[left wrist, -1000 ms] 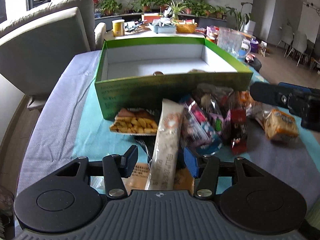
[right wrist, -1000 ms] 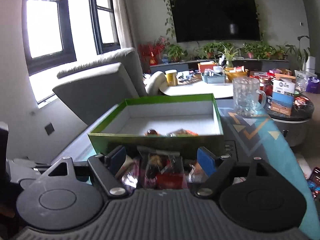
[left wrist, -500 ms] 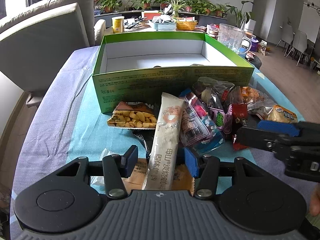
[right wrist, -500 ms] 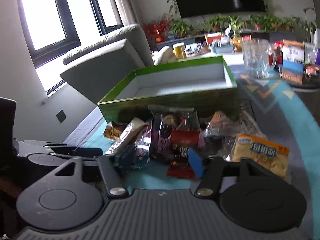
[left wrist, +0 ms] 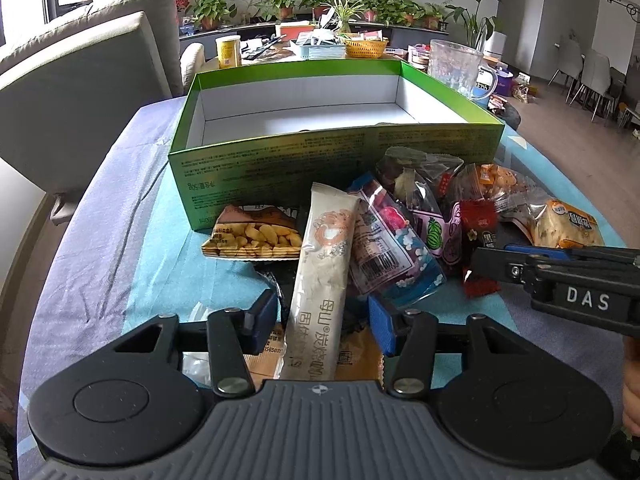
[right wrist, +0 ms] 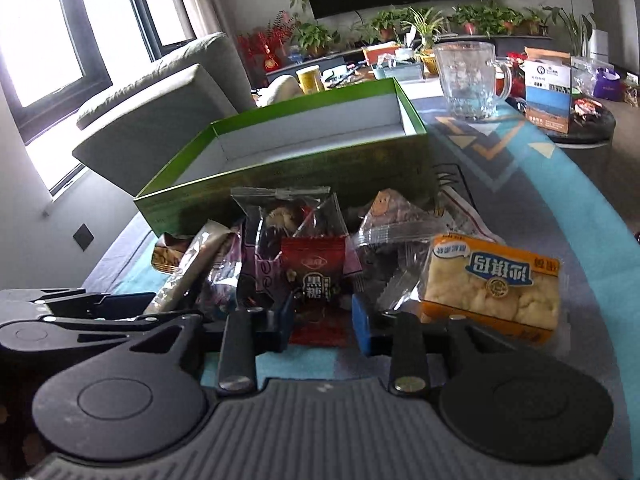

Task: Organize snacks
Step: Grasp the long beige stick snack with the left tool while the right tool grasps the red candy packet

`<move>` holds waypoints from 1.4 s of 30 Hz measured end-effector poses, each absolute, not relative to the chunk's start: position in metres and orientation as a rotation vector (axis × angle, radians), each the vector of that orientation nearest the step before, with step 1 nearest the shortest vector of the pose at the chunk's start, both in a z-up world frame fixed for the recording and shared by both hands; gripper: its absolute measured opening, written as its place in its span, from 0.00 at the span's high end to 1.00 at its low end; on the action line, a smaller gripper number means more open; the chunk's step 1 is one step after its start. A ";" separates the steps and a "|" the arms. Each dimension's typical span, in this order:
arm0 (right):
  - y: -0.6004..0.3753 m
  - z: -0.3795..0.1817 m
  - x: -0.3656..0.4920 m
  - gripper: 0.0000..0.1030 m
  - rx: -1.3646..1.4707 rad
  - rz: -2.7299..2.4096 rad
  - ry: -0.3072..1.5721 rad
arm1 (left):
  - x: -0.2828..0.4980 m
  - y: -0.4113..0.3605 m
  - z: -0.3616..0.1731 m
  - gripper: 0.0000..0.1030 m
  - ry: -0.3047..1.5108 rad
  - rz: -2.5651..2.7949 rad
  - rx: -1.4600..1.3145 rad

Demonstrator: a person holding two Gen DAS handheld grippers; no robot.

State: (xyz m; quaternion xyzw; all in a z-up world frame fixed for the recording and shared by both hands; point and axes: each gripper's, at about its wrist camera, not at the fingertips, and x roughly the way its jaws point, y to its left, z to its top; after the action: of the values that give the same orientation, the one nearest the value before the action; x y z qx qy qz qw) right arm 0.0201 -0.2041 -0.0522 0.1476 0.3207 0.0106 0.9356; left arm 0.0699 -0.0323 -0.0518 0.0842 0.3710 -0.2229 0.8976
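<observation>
A green box (left wrist: 336, 148) with a white inside stands open behind a pile of snack packets; it also shows in the right wrist view (right wrist: 288, 168). My left gripper (left wrist: 322, 320) is open, its pads either side of a long beige stick packet (left wrist: 324, 264). My right gripper (right wrist: 322, 318) is open and low over the table, straddling a red brown-sugar packet (right wrist: 314, 276); it also shows in the left wrist view (left wrist: 492, 258). An orange cake packet (right wrist: 492, 284) lies to its right. A peanut packet (left wrist: 256, 234) lies by the box front.
A glass mug (right wrist: 466, 76) stands right of the box. A grey sofa (left wrist: 80, 80) is at the left. A cluttered side table (right wrist: 560, 92) is at the far right. The tablecloth (left wrist: 92, 248) is lilac and teal.
My right gripper has dropped from box height down to the snack pile and narrowed around the red packet. My left gripper has barely moved.
</observation>
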 end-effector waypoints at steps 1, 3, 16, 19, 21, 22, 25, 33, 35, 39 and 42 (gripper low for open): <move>-0.205 -0.053 0.021 0.63 0.307 0.019 0.658 | 0.070 -0.032 -0.052 0.61 0.764 -0.461 0.177; -0.206 -0.053 0.022 0.63 0.319 0.018 0.660 | 0.069 -0.031 -0.052 0.64 0.762 -0.462 0.168; -0.200 -0.037 0.016 0.70 0.267 0.049 0.596 | 0.060 -0.022 -0.028 0.73 0.695 -0.465 0.137; -0.201 -0.029 0.012 0.70 0.265 0.063 0.562 | 0.057 -0.021 -0.021 0.74 0.682 -0.463 0.131; -0.202 -0.025 0.009 0.70 0.265 0.068 0.544 | 0.056 -0.020 -0.016 0.81 0.667 -0.461 0.128; -0.202 -0.023 0.009 0.70 0.265 0.069 0.537 | 0.055 -0.019 -0.013 0.83 0.658 -0.456 0.129; -0.204 -0.021 0.010 0.70 0.272 0.076 0.527 | 0.053 -0.017 -0.004 0.91 0.623 -0.458 0.116; -0.209 -0.022 0.008 0.70 0.291 0.074 0.523 | 0.054 -0.015 -0.010 0.68 0.655 -0.444 0.138; -0.209 -0.023 0.008 0.70 0.295 0.078 0.525 | 0.054 -0.014 -0.018 0.52 0.679 -0.429 0.151; -0.210 -0.024 0.007 0.70 0.299 0.086 0.528 | 0.054 -0.016 -0.033 0.52 0.715 -0.430 0.206; -0.210 -0.024 0.008 0.70 0.302 0.089 0.530 | 0.057 -0.017 -0.043 0.58 0.740 -0.419 0.232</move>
State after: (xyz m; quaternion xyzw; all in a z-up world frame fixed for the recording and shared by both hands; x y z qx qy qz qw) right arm 0.0075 -0.2096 -0.0242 0.1489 0.2610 0.0438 0.9528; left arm 0.0570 -0.0169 -0.0434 0.1124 0.3580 -0.2030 0.9044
